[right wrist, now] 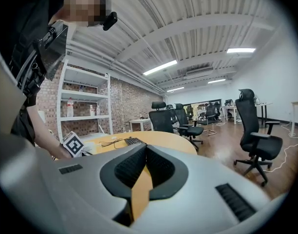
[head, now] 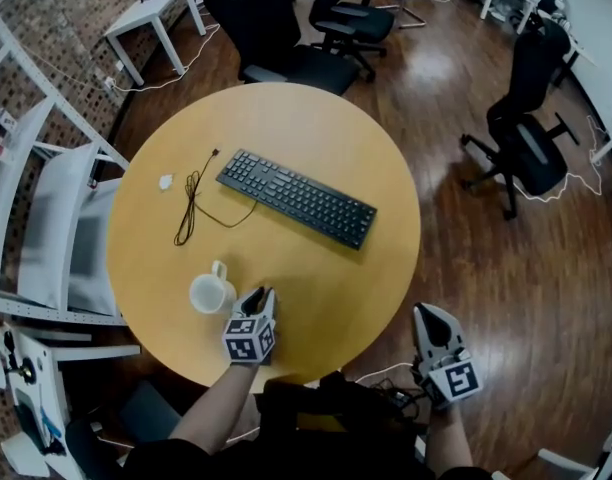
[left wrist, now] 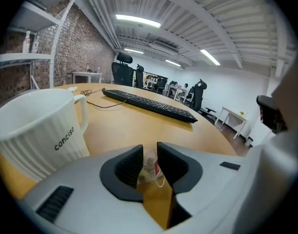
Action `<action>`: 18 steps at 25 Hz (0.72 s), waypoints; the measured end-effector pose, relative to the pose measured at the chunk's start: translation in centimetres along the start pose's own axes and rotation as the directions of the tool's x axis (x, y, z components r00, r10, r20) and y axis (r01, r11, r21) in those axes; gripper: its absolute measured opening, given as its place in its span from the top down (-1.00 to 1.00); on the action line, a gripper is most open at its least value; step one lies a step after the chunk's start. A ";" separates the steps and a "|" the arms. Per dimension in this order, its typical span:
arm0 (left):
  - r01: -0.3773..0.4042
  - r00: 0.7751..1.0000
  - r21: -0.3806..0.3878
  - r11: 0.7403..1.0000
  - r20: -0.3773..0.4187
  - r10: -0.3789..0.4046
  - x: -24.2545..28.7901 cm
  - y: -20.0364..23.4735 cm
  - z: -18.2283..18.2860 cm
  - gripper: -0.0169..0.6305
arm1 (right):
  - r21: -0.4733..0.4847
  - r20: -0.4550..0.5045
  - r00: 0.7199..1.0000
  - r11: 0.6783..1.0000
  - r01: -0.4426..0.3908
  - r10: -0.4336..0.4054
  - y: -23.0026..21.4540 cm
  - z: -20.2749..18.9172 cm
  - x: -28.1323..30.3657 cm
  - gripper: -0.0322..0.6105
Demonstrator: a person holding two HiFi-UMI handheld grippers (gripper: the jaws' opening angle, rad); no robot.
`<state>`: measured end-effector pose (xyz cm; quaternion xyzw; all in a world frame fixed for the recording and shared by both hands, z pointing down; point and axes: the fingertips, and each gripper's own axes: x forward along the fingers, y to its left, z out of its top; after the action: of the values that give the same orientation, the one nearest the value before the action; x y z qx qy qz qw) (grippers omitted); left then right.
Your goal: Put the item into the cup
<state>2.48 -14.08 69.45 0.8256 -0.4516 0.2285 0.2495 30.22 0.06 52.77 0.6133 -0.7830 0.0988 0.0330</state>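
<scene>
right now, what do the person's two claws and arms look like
Both the left claw and right claw are pale grey moulded shells with black ribbed pads, each carrying a white cube with black square markers. The person wears a dark top.

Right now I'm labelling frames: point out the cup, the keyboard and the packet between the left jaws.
cup [left wrist: 37, 135]: left gripper view, ribbed side wall.
keyboard [head: 297, 197]: head view, middle of the keys.
packet [left wrist: 149, 165]: left gripper view, its clear middle.

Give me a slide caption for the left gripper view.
Left hand-held gripper pinching a small clear packet beside a white mug, keyboard beyond on the wooden table.
</scene>
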 end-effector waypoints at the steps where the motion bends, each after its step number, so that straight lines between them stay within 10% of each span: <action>1: -0.010 1.000 0.001 1.000 -0.011 0.010 0.1 0.1 -0.3 0.76 | 0.001 0.000 1.000 1.000 0.005 -0.005 0.0 0.0 -0.1 0.89; 12: 0.101 0.986 -0.062 0.993 0.138 -0.092 -3.9 -1.7 4.4 0.95 | -0.015 0.023 0.998 0.998 -0.056 0.056 1.7 1.4 3.2 0.89; 18: 0.110 0.952 0.052 0.993 0.283 -0.120 -9.6 -0.9 9.0 0.95 | -0.043 0.079 0.982 0.985 -0.170 0.173 5.7 3.7 7.7 0.89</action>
<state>-0.06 -13.16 56.50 0.8790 -0.4299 0.1002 0.1801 23.08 -6.71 49.86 0.5465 -0.8351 0.0619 0.0029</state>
